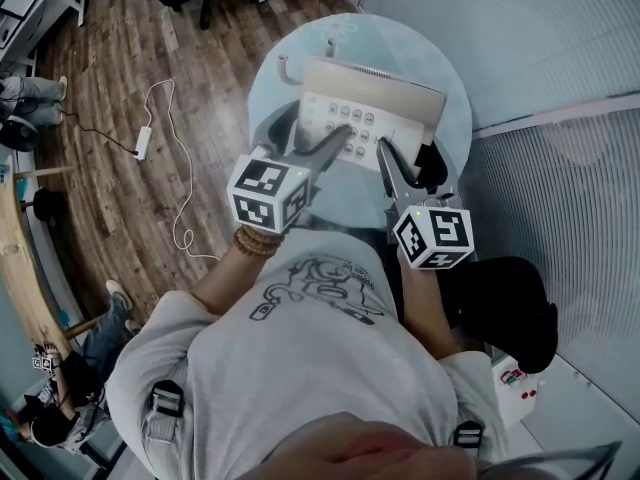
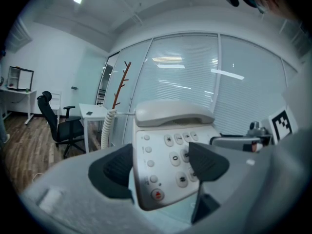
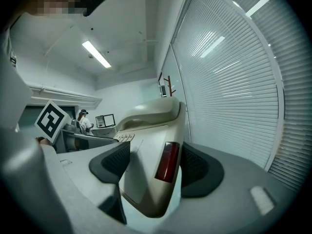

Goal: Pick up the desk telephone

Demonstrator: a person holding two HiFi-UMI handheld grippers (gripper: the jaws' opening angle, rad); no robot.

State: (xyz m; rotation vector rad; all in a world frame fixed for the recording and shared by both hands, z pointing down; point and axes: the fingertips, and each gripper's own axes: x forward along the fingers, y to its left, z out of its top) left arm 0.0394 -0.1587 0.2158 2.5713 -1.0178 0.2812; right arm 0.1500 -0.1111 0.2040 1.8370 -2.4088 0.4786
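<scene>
Cream desk telephone (image 1: 372,108), pale keys (image 2: 175,158), one red button (image 2: 157,195), dark red side panel (image 3: 168,162); black-and-white marker cubes (image 1: 268,194); brown plank floor (image 1: 130,68); pale blue table (image 1: 268,98)

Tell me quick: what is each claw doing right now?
Left claw: closed on the desk telephone, at its near corner.
Right claw: closed on the desk telephone's side edge.

The desk telephone (image 1: 372,116) is moulded in smooth cream plastic with a slight sheen; a glossy dark red strip (image 3: 168,161) is set in its side. Matt, finely ribbed black pads (image 3: 111,162) are fitted to the right gripper (image 3: 148,167). The floor (image 1: 100,68) is laid in wood-grain planks.
</scene>
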